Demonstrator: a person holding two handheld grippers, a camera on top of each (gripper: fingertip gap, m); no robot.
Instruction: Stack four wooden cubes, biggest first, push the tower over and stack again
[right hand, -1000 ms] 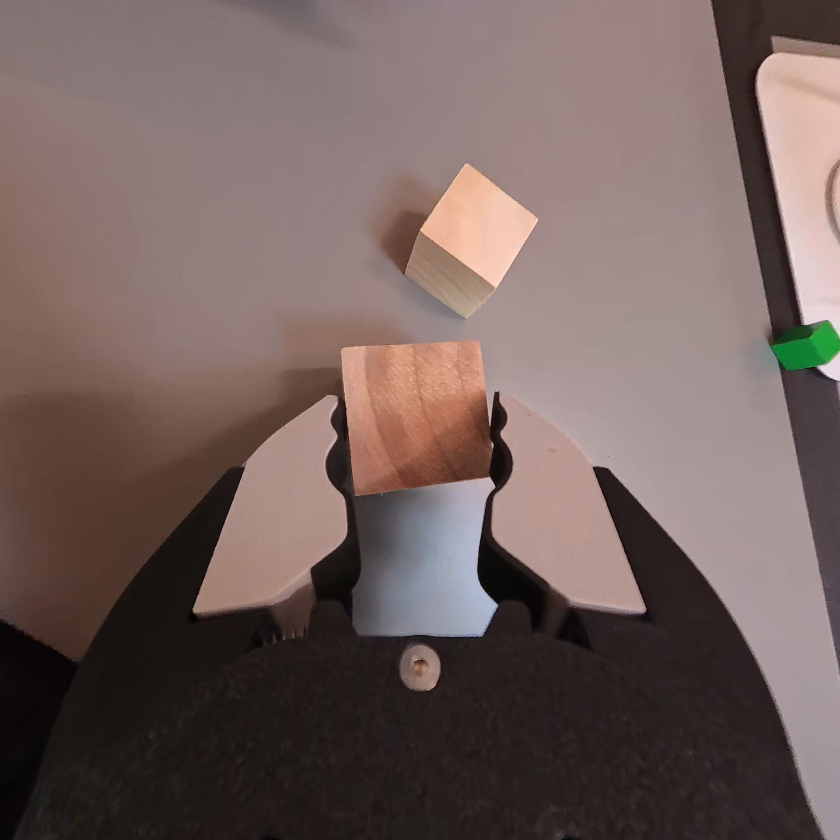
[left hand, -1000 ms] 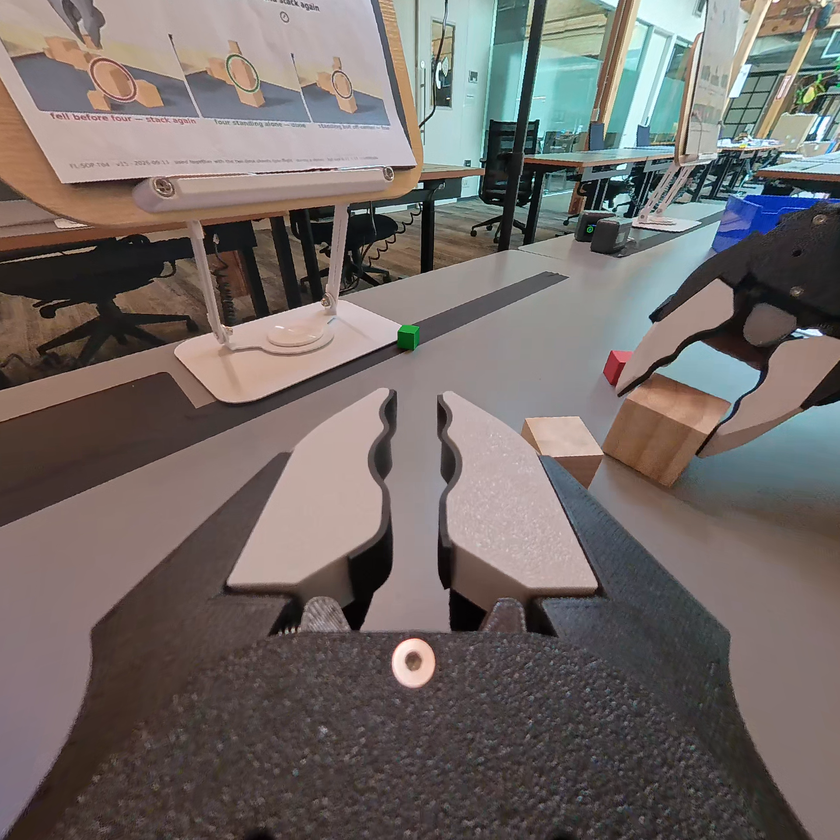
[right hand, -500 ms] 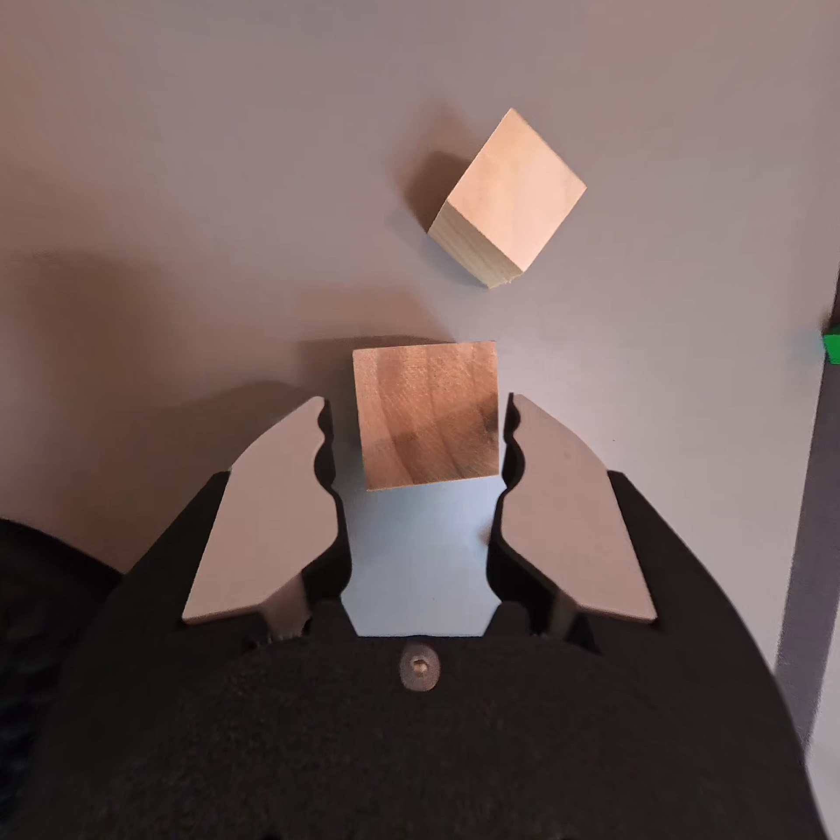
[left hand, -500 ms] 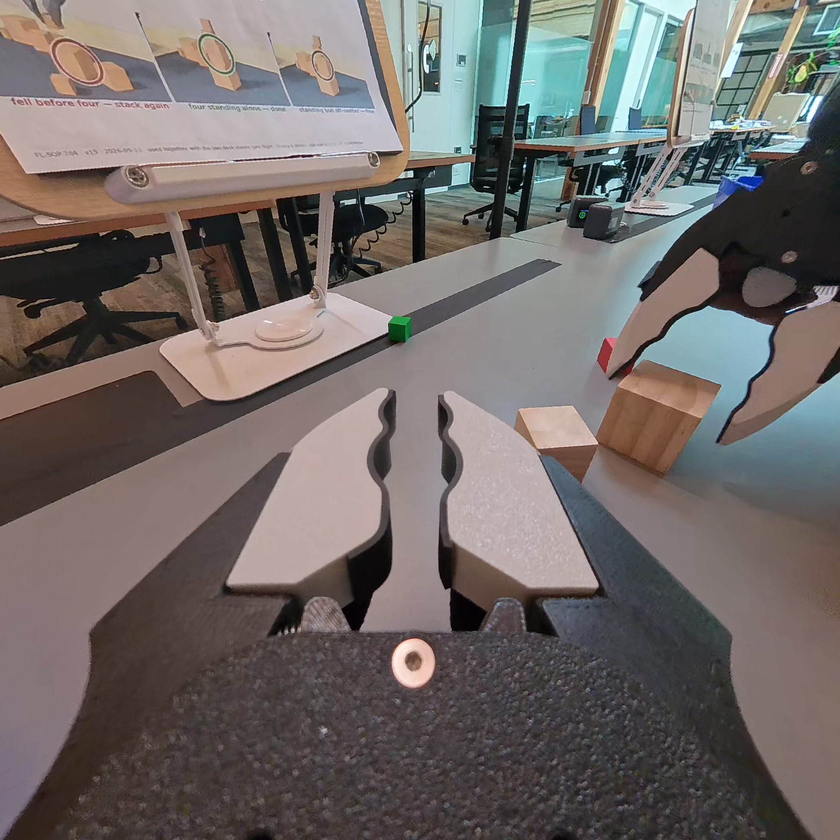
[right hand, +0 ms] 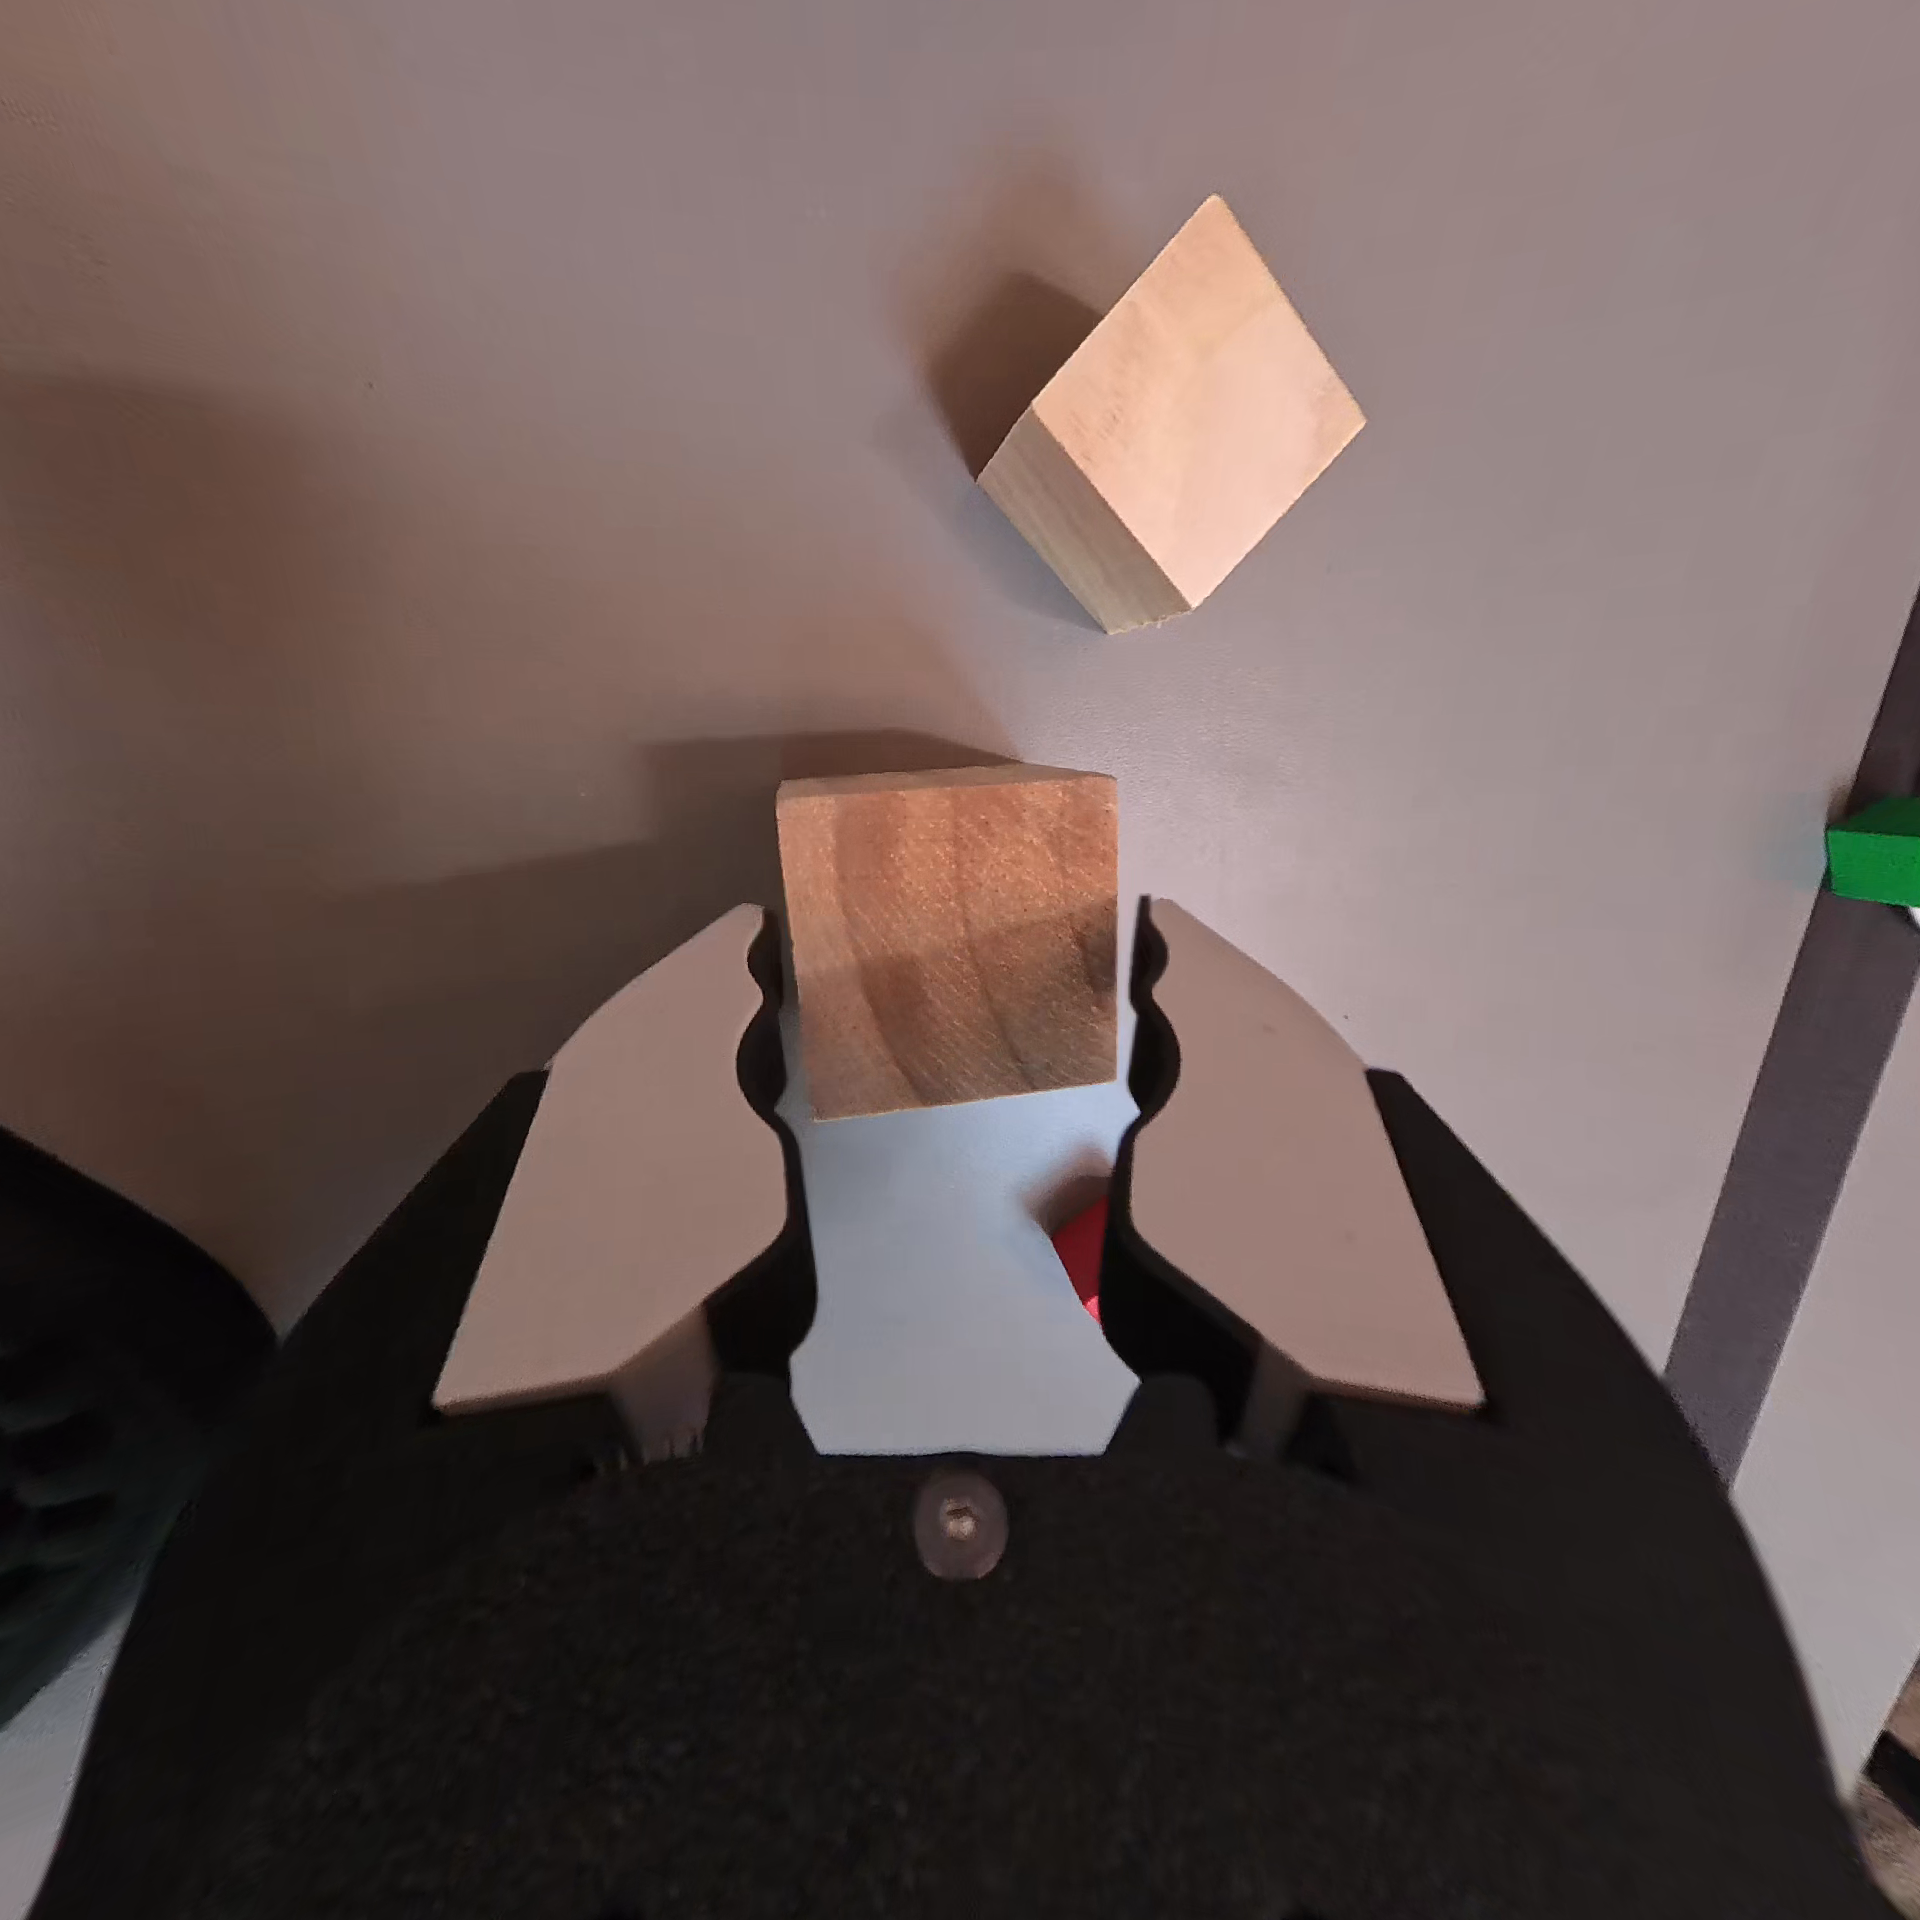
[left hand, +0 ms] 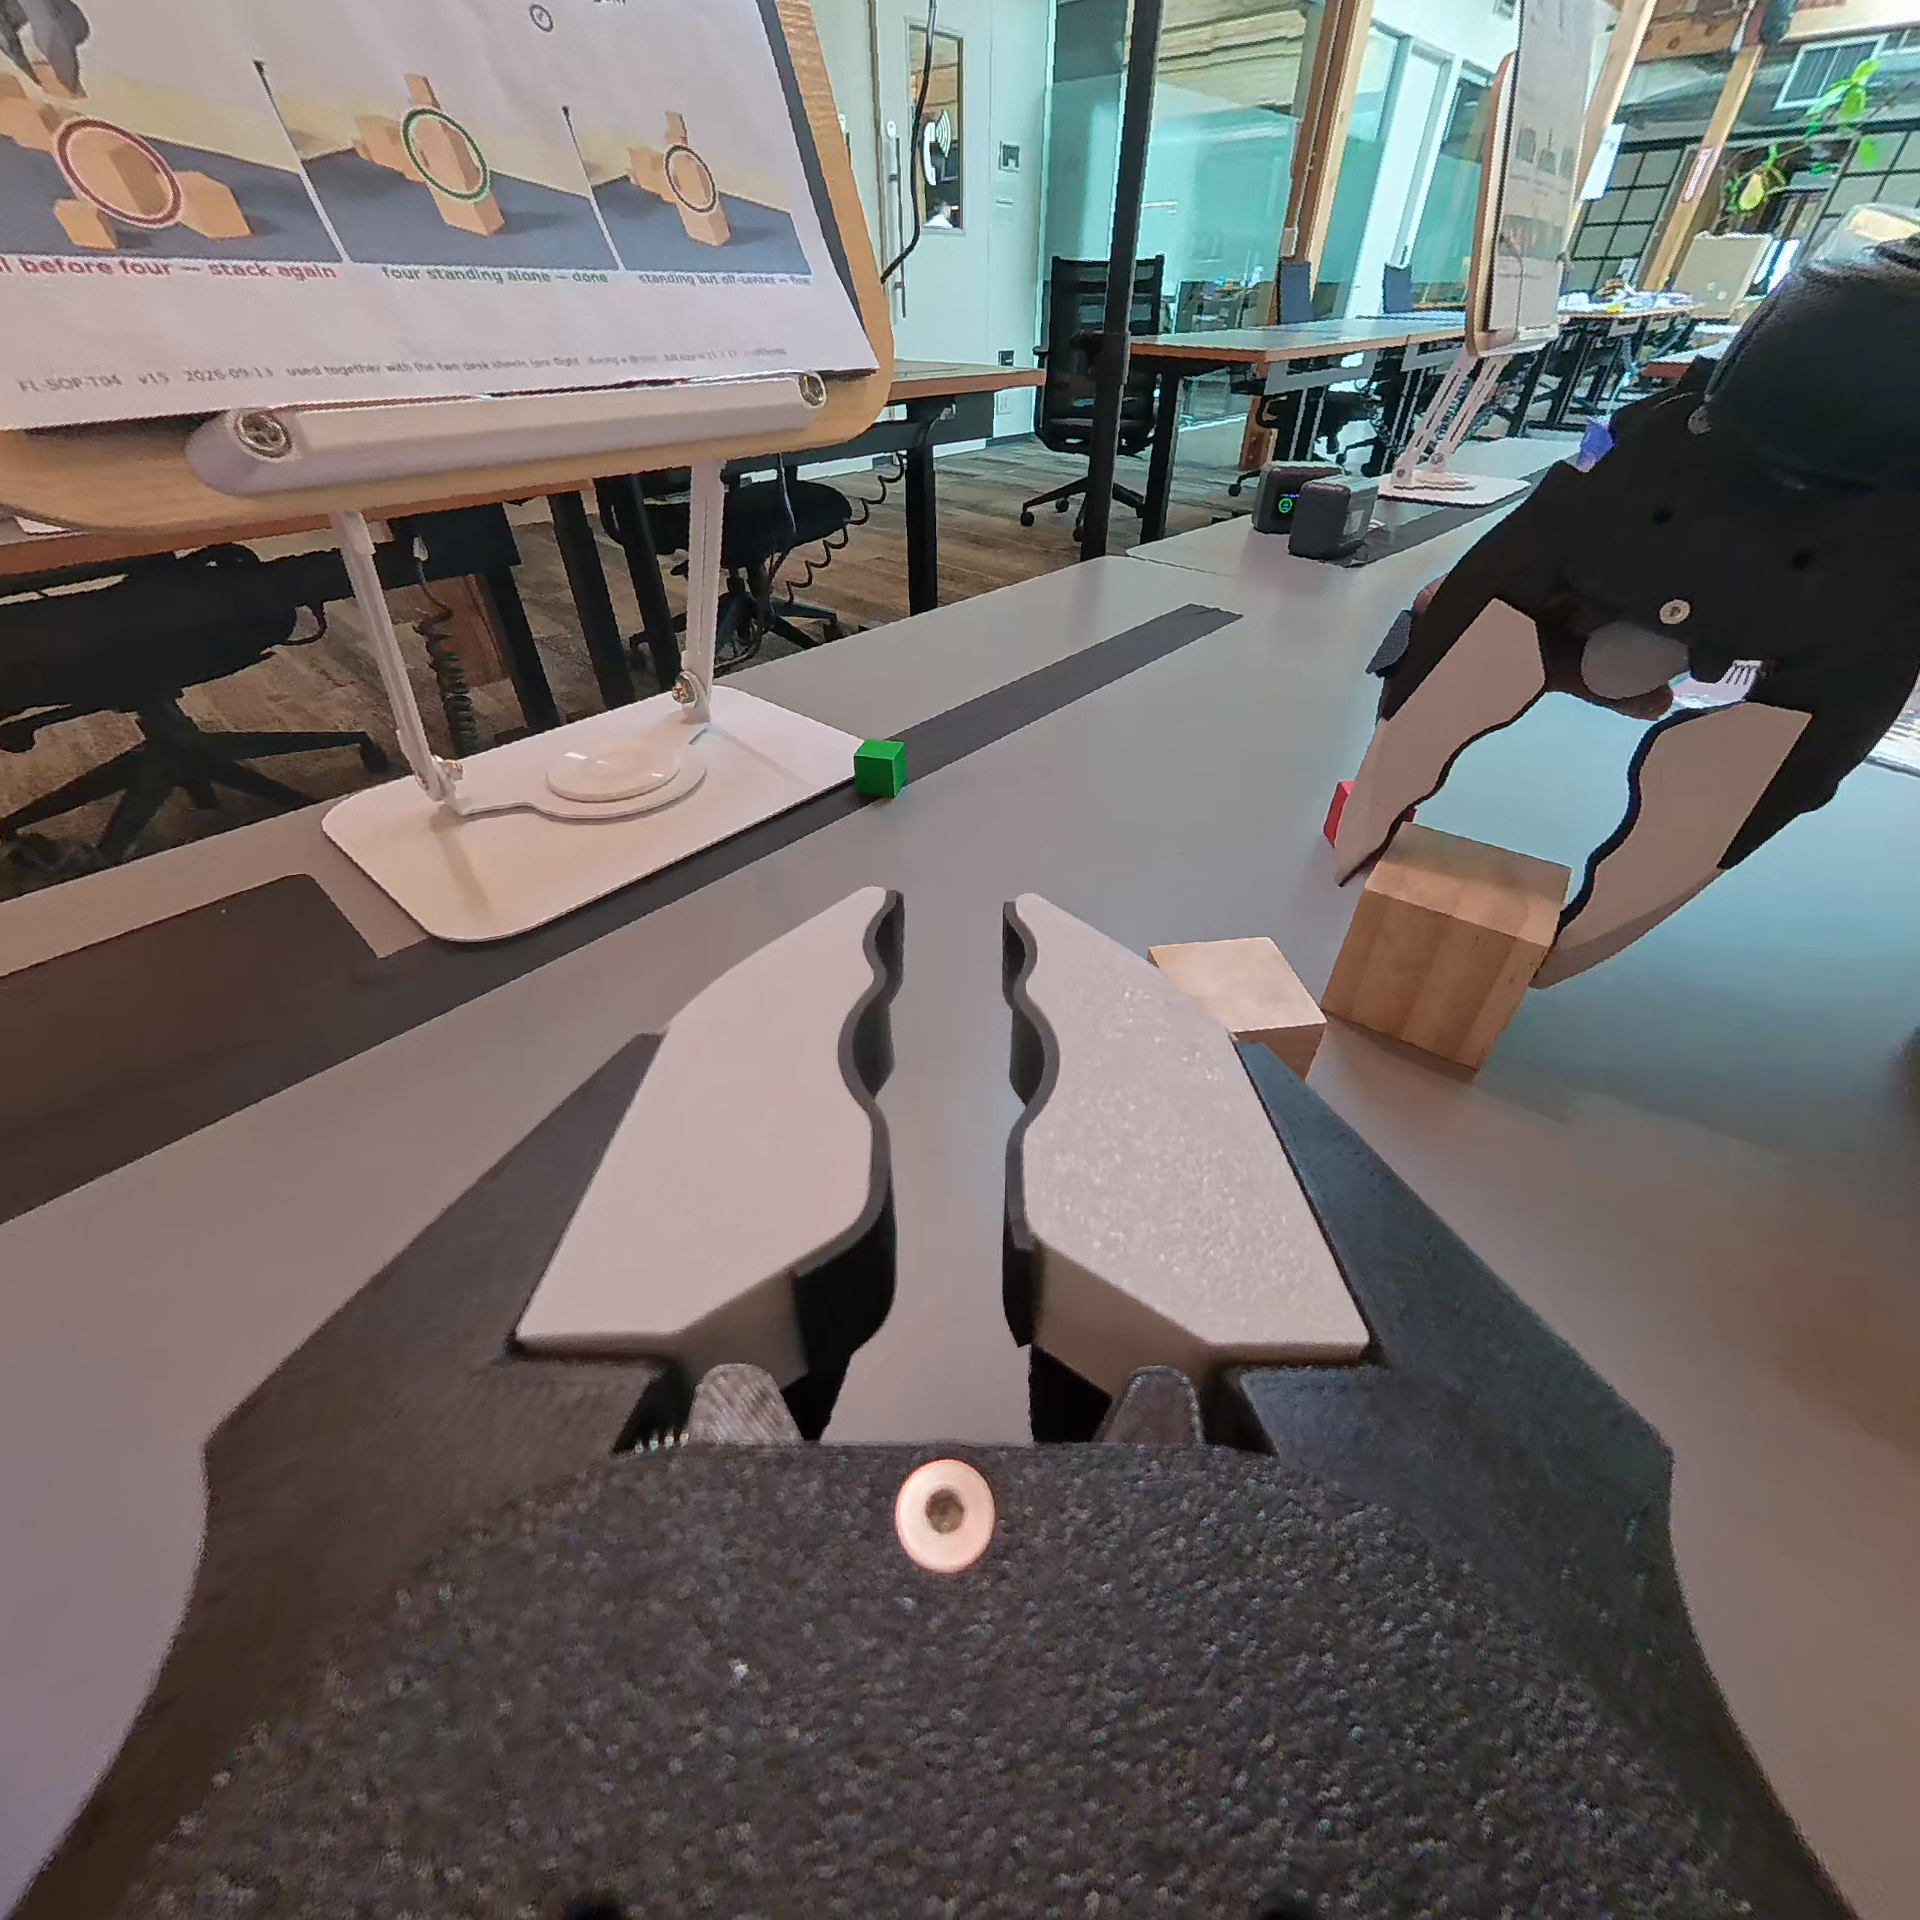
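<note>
Wooden block [right hand: 951, 945] between narrower-set fingers.

my right gripper [right hand: 951, 914] let go of the darker wooden cube [right hand: 951, 940] and now straddles it with slivers of gap, red block [right hand: 1081, 1262] newly peeking lower centre, green block [right hand: 1875, 852] back at right edge

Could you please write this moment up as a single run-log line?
left gripper: open, empty, low over grey table | right gripper: open, straddling darker wooden cube, pads not pressing | nearby: pale wooden cube, red cube, green cube
</note>
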